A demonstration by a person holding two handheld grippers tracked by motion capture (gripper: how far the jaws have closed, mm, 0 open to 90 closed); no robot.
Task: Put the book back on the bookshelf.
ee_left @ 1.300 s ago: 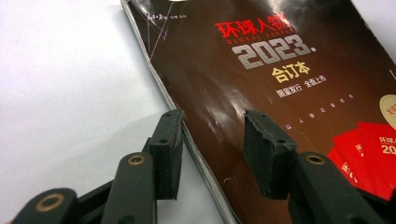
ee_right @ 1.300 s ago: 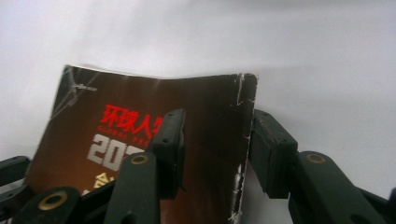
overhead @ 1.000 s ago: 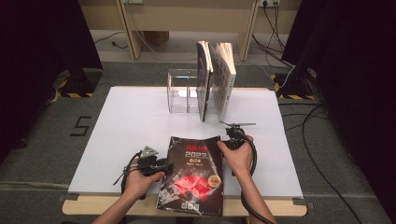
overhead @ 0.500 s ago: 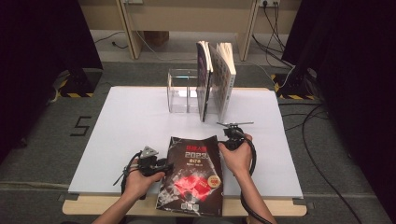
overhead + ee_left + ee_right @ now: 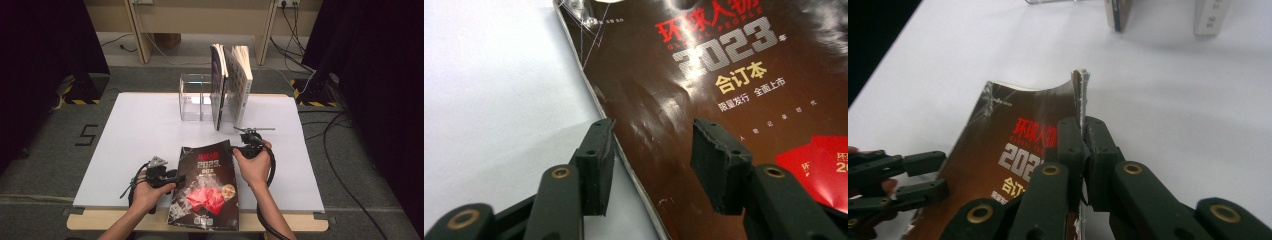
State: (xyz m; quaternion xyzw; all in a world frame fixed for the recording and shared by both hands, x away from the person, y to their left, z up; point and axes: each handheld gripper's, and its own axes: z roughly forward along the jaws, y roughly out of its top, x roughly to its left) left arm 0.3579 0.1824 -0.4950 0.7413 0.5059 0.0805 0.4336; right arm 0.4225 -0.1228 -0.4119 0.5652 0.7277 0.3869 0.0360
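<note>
Left gripper (image 5: 176, 176): jaws have just been opening; they stand apart astride the magazine's left edge, pads clear of the cover, so this side is freed.
Magazine (image 5: 207, 187): lies at the table's near edge between the two hands; since a second ago its far right corner has lifted, bowing the cover, which suggests it is being picked up.
Right gripper (image 5: 236, 148): jaws together, clamped on the magazine's right edge near the top corner.
Table (image 5: 140, 130): white, matte, flat.
Surfaces: glossy dark cover, creased and dented, red graphic; page edges look frayed, though blurred.
Behind: clear acrylic stand (image 5: 195, 97) beside upright books (image 5: 231, 82).
</note>
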